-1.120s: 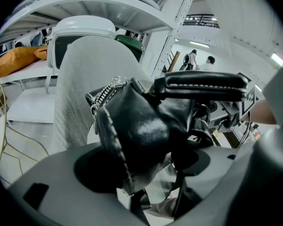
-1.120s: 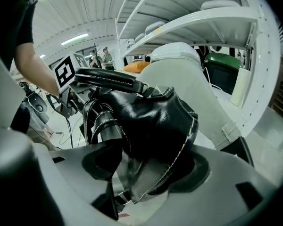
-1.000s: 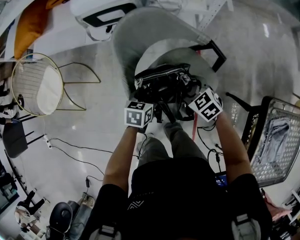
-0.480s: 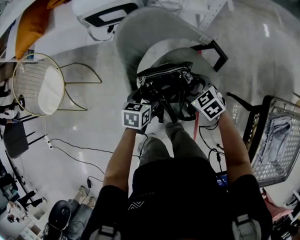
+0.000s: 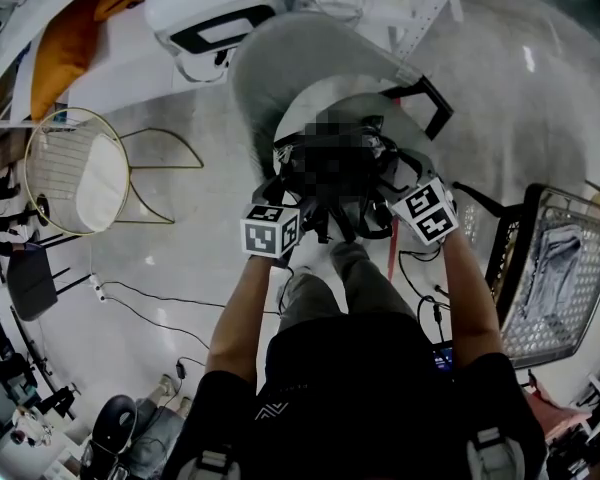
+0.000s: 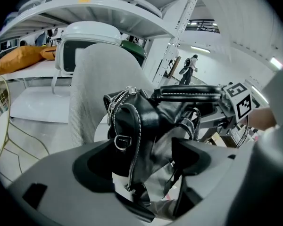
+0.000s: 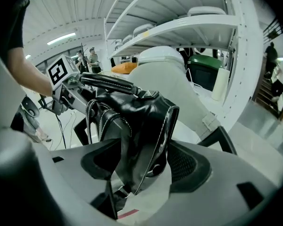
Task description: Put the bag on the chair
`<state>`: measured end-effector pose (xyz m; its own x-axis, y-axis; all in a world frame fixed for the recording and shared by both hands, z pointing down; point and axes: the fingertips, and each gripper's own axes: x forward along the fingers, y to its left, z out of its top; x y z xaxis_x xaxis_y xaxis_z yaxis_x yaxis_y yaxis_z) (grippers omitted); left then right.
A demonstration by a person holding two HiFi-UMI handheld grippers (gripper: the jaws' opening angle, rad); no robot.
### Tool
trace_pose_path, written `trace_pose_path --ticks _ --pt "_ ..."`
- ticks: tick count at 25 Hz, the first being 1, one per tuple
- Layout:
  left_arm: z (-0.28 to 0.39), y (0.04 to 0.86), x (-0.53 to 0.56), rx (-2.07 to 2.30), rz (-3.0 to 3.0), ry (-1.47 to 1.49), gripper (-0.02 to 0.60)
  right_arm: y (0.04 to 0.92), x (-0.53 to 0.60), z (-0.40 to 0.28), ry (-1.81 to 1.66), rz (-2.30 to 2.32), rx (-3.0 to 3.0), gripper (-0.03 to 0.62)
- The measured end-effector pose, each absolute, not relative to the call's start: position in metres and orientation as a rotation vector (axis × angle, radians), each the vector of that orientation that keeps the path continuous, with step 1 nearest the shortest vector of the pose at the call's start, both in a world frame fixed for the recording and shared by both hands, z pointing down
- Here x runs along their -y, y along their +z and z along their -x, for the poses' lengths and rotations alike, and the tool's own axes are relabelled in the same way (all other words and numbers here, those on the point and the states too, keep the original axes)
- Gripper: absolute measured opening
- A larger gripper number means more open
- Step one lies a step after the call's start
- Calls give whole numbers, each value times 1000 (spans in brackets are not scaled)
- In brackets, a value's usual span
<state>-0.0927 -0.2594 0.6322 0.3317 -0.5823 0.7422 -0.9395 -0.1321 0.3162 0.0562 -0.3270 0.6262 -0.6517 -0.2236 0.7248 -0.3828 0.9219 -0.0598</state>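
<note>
The black leather bag (image 5: 332,216) rests on the seat of the grey upholstered chair (image 5: 280,68), its middle hidden by a mosaic patch. My left gripper (image 5: 285,200) is at the bag's left end and my right gripper (image 5: 405,183) at its right end. In the left gripper view the strapped end of the bag (image 6: 146,117) hangs between the wide jaws of the left gripper (image 6: 141,161), with a gap beside it. The right gripper (image 7: 144,161) has just been opening its jaws. The bag's other end (image 7: 137,112) still lies loosely between them.
A wire chair with a white cushion (image 5: 75,173) stands at the left. A metal mesh basket (image 5: 560,278) is at the right and a white rounded shell (image 5: 215,3) behind the grey chair. Cables (image 5: 150,298) run over the floor. White shelving (image 7: 188,27) rises behind.
The right gripper's marker cube has drifted slightly outward to the right and the left one slightly back. The bag stays on the seat in the same place.
</note>
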Motion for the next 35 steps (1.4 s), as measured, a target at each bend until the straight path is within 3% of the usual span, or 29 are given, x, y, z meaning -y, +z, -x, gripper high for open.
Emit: trace_pose_path --ticks 9,12,13,14,16,35 --pt "97 620 246 1408 -1822 572 343 611 313 -74 327 -555 2358 276" --pt "93 614 238 1452 -1836 565 196 600 312 -71 323 -596 2384 267" --pt "91 611 237 1467 -1842 558 138 595 313 -71 321 -620 2397 204" --pt "89 608 237 1476 -1849 551 82 588 314 -71 322 -650 2415 50" --pt "83 602 236 1476 -1868 540 26 578 315 -70 356 -682 2454 49" --pt "48 545 231 1435 -2028 486 10 529 271 -36 367 -684 2529 43"
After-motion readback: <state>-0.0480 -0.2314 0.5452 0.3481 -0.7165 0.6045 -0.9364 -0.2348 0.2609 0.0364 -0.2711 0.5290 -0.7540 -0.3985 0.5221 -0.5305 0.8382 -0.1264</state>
